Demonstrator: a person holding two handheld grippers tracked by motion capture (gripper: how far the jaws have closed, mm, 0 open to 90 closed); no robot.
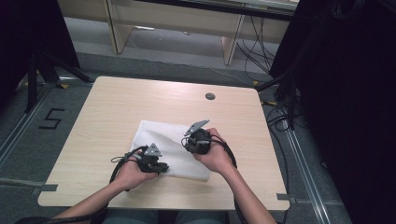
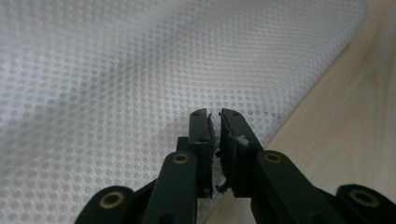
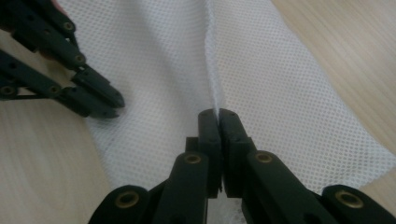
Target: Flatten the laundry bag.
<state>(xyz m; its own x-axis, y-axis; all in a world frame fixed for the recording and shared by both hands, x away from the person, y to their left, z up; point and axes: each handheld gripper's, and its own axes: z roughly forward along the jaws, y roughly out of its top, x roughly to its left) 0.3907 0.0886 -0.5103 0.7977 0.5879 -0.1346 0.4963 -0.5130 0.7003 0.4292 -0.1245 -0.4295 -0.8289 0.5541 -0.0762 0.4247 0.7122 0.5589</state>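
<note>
High view: both claws pinch the white mesh cloth (image 1: 156, 135), left claw (image 1: 159, 166) at its near edge, right claw (image 1: 194, 142) on a raised fold; it looks light and limp, best held by its edges.

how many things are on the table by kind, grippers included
white mesh cloth: 1
black grippers: 2, the left gripper and the right gripper, each pinching the cloth
dark round cap in the table: 1
total: 4

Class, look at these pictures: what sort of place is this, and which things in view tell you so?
Probably a lab or recording workspace: a plain wooden table on grey floor, loose cables behind it, black curtains at the sides, and a floor marking "5".
</note>
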